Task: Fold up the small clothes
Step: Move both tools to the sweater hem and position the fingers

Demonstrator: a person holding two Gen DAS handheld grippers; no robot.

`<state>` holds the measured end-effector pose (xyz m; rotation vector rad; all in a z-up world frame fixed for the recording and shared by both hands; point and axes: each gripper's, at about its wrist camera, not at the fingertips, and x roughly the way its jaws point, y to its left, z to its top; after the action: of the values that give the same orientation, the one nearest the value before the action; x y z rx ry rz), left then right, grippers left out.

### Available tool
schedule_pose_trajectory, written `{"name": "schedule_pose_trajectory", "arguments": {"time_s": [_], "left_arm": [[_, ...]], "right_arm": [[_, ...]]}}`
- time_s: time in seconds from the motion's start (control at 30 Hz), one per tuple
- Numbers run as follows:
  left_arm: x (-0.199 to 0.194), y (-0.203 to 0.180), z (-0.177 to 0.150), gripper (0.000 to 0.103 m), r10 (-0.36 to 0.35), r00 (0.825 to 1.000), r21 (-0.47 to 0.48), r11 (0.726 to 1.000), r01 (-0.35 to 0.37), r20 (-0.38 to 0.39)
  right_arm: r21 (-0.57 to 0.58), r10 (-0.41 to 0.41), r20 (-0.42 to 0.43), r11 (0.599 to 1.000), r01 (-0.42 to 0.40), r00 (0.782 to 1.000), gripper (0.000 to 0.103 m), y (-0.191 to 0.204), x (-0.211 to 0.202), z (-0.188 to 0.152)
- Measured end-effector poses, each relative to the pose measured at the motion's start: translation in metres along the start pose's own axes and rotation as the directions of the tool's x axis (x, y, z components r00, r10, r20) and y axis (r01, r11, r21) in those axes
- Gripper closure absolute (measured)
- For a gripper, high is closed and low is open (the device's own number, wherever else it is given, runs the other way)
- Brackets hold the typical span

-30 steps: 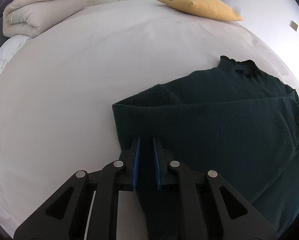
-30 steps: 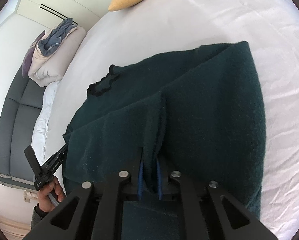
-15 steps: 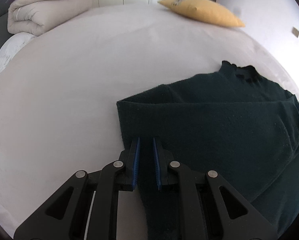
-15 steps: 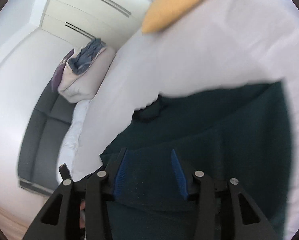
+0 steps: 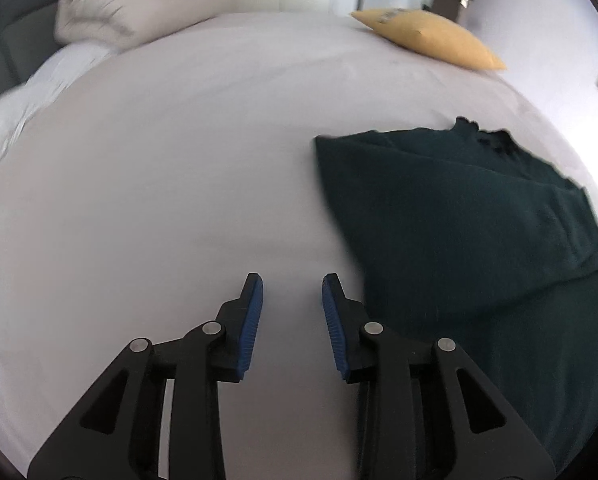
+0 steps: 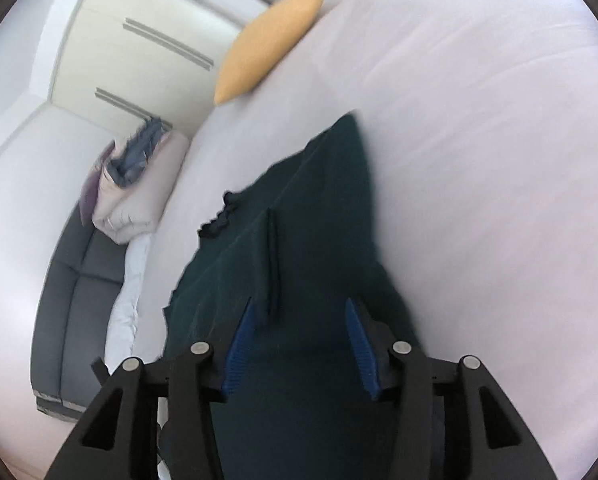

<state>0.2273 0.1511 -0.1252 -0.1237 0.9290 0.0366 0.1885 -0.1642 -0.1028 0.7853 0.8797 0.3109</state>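
Observation:
A dark green knitted sweater [image 5: 471,232] lies partly folded on the white bed [image 5: 179,160], its frilled collar [image 5: 495,140] at the far end. My left gripper [image 5: 293,292] is open and empty, over bare sheet just left of the sweater's edge. In the right wrist view the sweater [image 6: 307,240] stretches away from me with a raised fold crease down its middle. My right gripper [image 6: 299,320] is open and empty above the sweater's near part.
A yellow pillow [image 5: 427,40] lies at the far end of the bed and also shows in the right wrist view [image 6: 267,44]. A folded beige duvet with blue cloth on top [image 5: 131,12] sits at the far left. A grey sofa [image 6: 75,300] stands beside the bed.
Both grippers have opened and let go of the sweater. The left gripper has moved left off the sweater onto bare sheet. The right gripper has lifted and pulled back.

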Motion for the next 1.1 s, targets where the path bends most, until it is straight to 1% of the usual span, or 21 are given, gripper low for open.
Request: {"name": "schedule_pose_trajectory", "arguments": {"time_s": [0.03,0.07,0.1,0.13,0.2,0.23,0.3,0.33,0.37,0.4,0.43,0.47,0.53,0.67,0.73,0.83,0.93,1.0,1.03,1.07,1.1], "left_arm": [[-0.012,0.006,-0.008,0.073,-0.016,1.0,-0.018,1.0,0.016,0.002],[-0.024,0.01,-0.018,0.073,-0.03,1.0,-0.027,0.999,0.03,0.0],[-0.036,0.013,-0.028,0.072,-0.044,0.999,-0.031,0.999,0.044,-0.011],[-0.048,0.015,-0.041,0.07,-0.061,0.998,-0.036,0.998,0.06,-0.028],[-0.072,0.018,-0.069,0.03,-0.129,0.991,-0.064,0.99,0.126,-0.046],[-0.083,0.02,-0.081,0.025,-0.157,0.987,-0.079,0.985,0.153,-0.04],[-0.101,0.022,-0.105,0.024,-0.207,0.977,-0.113,0.973,0.201,-0.048],[-0.109,0.026,-0.12,0.024,-0.247,0.967,-0.15,0.96,0.235,-0.069],[-0.114,0.028,-0.13,0.024,-0.27,0.96,-0.177,0.951,0.253,-0.075],[-0.119,0.031,-0.142,0.024,-0.301,0.95,-0.214,0.936,0.279,-0.081],[-0.124,0.035,-0.156,0.024,-0.341,0.935,-0.245,0.919,0.308,-0.1],[-0.127,0.035,-0.165,0.024,-0.36,0.926,-0.255,0.911,0.323,-0.113],[-0.136,0.037,-0.183,0.024,-0.376,0.919,-0.263,0.904,0.336,-0.117],[-0.146,0.041,-0.204,0.024,-0.421,0.898,-0.272,0.886,0.376,-0.13],[-0.149,0.042,-0.213,0.024,-0.451,0.88,-0.284,0.872,0.399,-0.149],[-0.15,0.038,-0.216,0.024,-0.477,0.86,-0.27,0.865,0.423,-0.181],[-0.148,0.033,-0.222,0.025,-0.533,0.819,-0.282,0.836,0.471,-0.213],[-0.145,0.028,-0.229,0.027,-0.56,0.793,-0.289,0.821,0.492,-0.24],[-0.144,0.026,-0.231,0.027,-0.567,0.785,-0.29,0.817,0.498,-0.25],[-0.141,0.023,-0.229,0.028,-0.577,0.774,-0.291,0.811,0.507,-0.261],[-0.138,0.021,-0.23,0.033,-0.589,0.762,-0.297,0.803,0.516,-0.269]], "right_arm": [[0.001,-0.001,0.023,1.0,0.001,1.0,0.042,-0.001,-0.017,-0.008],[-0.002,-0.002,0.045,1.0,0.002,0.999,0.037,-0.002,-0.033,-0.019],[-0.009,-0.005,0.054,1.0,0.005,0.999,0.036,-0.002,-0.045,-0.028],[-0.03,-0.006,0.043,1.0,0.007,0.999,0.035,0.0,-0.055,-0.043],[-0.062,-0.008,0.019,0.998,0.009,1.0,0.035,0.003,-0.067,-0.067],[-0.083,-0.016,-0.002,0.996,0.016,1.0,0.035,0.005,-0.073,-0.083],[-0.122,-0.033,-0.027,0.992,0.029,0.999,0.035,0.009,-0.082,-0.107],[-0.135,-0.034,-0.028,0.99,0.03,0.999,0.035,0.01,-0.087,-0.117],[-0.143,-0.029,-0.03,0.989,0.025,0.999,0.035,0.008,-0.094,-0.126],[-0.146,-0.021,-0.034,0.989,0.016,0.999,0.034,0.008,-0.098,-0.135],[-0.144,-0.013,-0.037,0.99,0.007,0.999,0.033,0.007,-0.102,-0.142],[-0.14,-0.006,-0.039,0.99,0.0,0.999,0.031,0.006,-0.106,-0.148],[-0.134,-0.003,-0.037,0.991,-0.002,0.999,0.027,-0.001,-0.118,-0.156],[-0.11,-0.02,-0.03,0.994,0.017,0.999,0.027,-0.013,-0.131,-0.162],[-0.09,-0.035,-0.033,0.995,0.032,0.999,0.027,-0.023,-0.139,-0.166],[-0.068,-0.049,-0.05,0.997,0.045,0.998,0.027,-0.035,-0.146,-0.174],[-0.046,-0.037,-0.073,0.998,0.034,0.997,0.027,-0.044,-0.149,-0.182],[-0.025,-0.023,-0.075,0.999,0.021,0.997,0.027,-0.05,-0.15,-0.186],[-0.011,-0.012,-0.074,1.0,0.012,0.997,0.027,-0.053,-0.152,-0.187],[0.004,-0.001,-0.072,1.0,0.002,0.997,0.027,-0.056,-0.153,-0.188],[0.015,0.007,-0.07,1.0,-0.006,0.998,0.027,-0.058,-0.155,-0.189]]}}
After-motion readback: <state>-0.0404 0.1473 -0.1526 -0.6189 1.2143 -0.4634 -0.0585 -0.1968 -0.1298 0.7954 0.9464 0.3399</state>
